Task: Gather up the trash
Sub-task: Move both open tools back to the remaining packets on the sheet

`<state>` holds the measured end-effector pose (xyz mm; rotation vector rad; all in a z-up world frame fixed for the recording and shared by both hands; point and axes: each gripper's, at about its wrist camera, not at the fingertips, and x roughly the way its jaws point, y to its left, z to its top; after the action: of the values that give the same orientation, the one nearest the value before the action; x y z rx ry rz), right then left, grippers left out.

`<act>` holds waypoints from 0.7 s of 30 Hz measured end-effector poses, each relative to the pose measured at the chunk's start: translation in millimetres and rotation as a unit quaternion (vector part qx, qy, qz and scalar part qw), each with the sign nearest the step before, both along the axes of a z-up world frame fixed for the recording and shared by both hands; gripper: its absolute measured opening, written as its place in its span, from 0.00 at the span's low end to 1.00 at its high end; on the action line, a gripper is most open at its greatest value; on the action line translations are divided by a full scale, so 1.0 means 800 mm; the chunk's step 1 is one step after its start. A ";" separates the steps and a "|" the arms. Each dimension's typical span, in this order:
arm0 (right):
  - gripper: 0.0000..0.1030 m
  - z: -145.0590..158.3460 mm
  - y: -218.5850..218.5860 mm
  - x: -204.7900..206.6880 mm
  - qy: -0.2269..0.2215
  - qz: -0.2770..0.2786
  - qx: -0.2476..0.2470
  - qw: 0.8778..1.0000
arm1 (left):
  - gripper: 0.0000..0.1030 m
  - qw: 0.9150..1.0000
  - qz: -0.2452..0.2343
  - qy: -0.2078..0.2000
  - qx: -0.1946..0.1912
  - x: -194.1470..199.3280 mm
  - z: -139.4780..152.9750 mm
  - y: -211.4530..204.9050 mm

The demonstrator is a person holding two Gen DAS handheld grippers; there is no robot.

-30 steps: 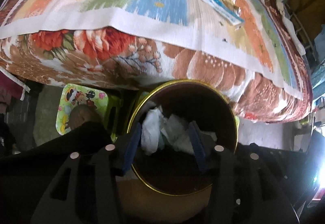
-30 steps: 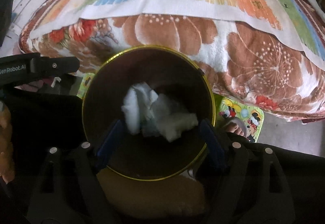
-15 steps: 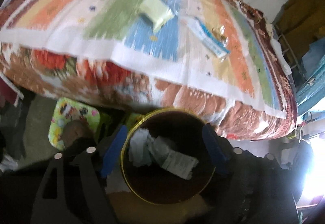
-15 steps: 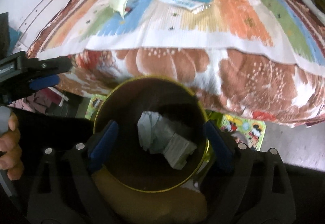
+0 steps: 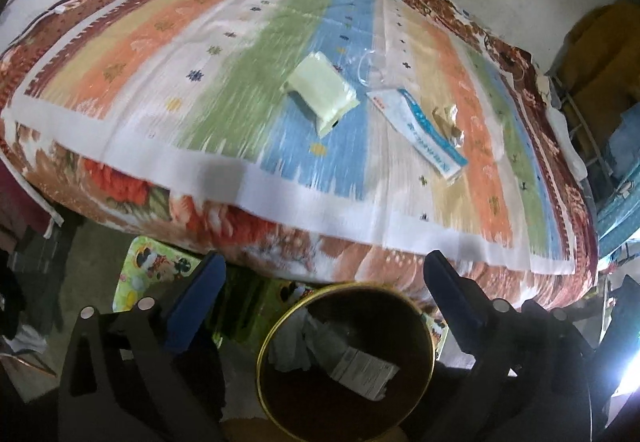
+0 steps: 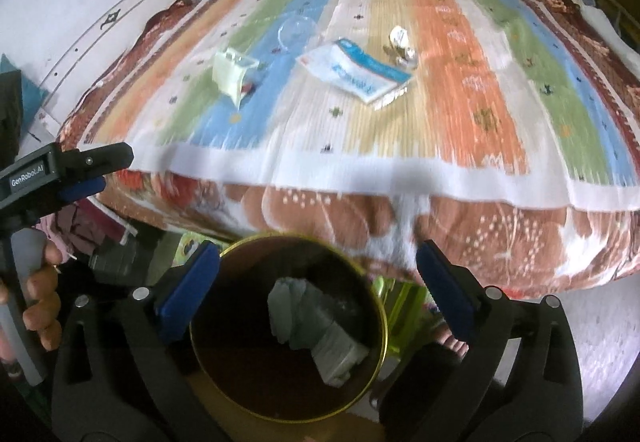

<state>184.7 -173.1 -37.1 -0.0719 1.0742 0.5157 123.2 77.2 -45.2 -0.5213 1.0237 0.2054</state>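
A bed fills the background, its mattress wrapped in a plush floral blanket (image 5: 280,238) and topped by a flat woven spread (image 5: 224,53) striped in orange, green, blue and cream. Four bits of trash lie on the spread, close together: a pale yellow plastic packet (image 5: 322,91), a flattened white-and-blue wrapper (image 5: 420,129), a small crinkled foil scrap (image 5: 448,119) just beside the wrapper, and a clear round lid (image 6: 298,31) (barely visible against the blue stripe). Below the bed's edge stands one round bin (image 6: 288,326) with a thin gold rim and dark inside, holding crumpled white paper (image 6: 316,338). The left gripper (image 5: 324,294) and right gripper (image 6: 318,278) hover above the bin, blue-padded jaws just spread wide, nothing between them.
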 end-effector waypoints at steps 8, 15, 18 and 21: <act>0.91 0.006 -0.003 0.049 0.019 -0.014 0.023 0.999 | 0.94 1.000 0.009 -0.001 0.012 0.035 0.003 0.015; 0.91 0.004 0.003 0.076 0.028 -0.016 0.025 0.999 | 0.94 1.000 0.014 -0.001 -0.017 0.060 0.002 0.029; 0.91 0.001 0.005 0.089 0.036 -0.021 0.029 0.999 | 0.94 1.000 0.016 -0.003 -0.026 0.069 -0.002 0.034; 0.91 -0.002 0.007 0.104 0.043 -0.025 0.031 0.998 | 0.94 1.000 0.012 -0.003 -0.027 0.081 -0.003 0.039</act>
<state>267.7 -167.7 -39.0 0.0327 1.1408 0.5094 188.0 108.7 -47.7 -0.5841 1.0190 0.1981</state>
